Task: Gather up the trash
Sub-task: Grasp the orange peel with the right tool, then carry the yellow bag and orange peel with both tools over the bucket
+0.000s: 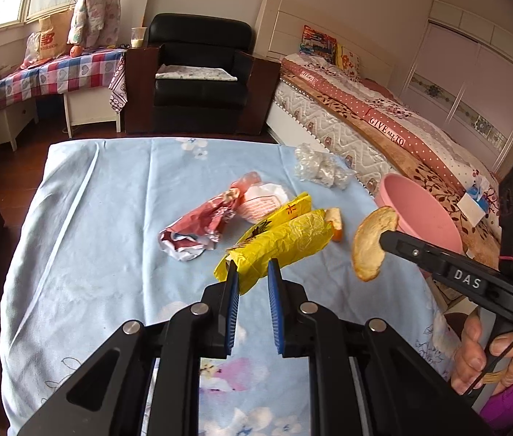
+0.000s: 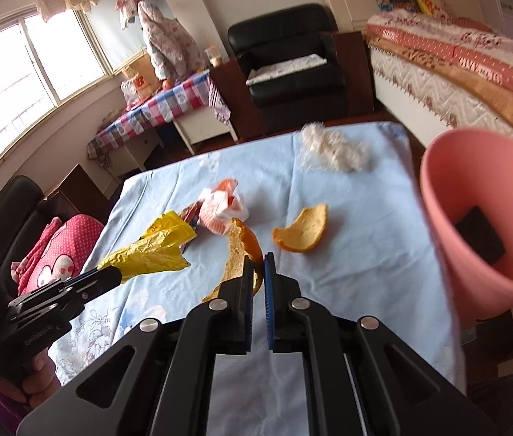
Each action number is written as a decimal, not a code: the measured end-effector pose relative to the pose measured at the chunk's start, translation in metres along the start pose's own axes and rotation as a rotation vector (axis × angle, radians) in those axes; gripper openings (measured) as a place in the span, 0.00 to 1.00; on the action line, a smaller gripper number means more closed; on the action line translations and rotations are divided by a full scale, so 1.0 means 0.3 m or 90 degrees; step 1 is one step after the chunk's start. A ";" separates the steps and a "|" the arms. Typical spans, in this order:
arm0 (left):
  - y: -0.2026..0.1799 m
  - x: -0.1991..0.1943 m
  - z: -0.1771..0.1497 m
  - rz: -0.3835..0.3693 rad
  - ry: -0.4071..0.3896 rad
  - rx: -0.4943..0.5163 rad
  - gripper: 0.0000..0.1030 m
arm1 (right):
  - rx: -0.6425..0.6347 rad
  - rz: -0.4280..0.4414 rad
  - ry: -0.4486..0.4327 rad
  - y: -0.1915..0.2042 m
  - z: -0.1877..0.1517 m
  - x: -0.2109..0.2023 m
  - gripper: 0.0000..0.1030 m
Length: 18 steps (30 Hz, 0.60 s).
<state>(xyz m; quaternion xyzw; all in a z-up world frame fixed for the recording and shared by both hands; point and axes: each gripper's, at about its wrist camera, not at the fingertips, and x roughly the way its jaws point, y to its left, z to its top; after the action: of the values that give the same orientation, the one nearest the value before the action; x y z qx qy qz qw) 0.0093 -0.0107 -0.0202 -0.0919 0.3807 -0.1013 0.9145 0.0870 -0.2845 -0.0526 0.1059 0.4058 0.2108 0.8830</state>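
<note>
The right gripper [image 2: 258,259] was clenched on a curl of orange peel [image 2: 241,250], lifted off the bench [image 2: 347,254] at lower centre of its view. The pink bin [image 2: 474,254] stood at the right edge, so the step in hand looked like carrying the peel over; next it would need swinging right above the rim and letting go. The left gripper [image 1: 253,270] grasped the yellow wrapper [image 1: 285,239] at mid-frame. A second peel [image 2: 301,230], a red wrapper [image 1: 198,227] and clear plastic [image 1: 320,167] remained on the bench. A dark object in the bin was hard to identify.
</note>
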 end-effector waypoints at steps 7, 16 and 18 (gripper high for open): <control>-0.053 -0.013 0.020 -0.018 -0.008 -0.011 0.14 | 0.004 -0.033 -0.053 -0.050 0.001 -0.099 0.06; -0.187 -0.009 0.074 -0.035 -0.018 0.027 0.14 | 0.043 -0.059 -0.110 -0.159 0.016 -0.206 0.06; -0.221 -0.004 0.087 -0.039 -0.021 0.037 0.14 | 0.053 -0.068 -0.124 -0.194 0.016 -0.232 0.06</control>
<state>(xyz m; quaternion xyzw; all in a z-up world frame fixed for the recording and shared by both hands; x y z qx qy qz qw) 0.0195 -0.0717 0.0149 -0.0788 0.3596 -0.1389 0.9193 0.0668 -0.3681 -0.0235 0.1410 0.3315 0.1350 0.9230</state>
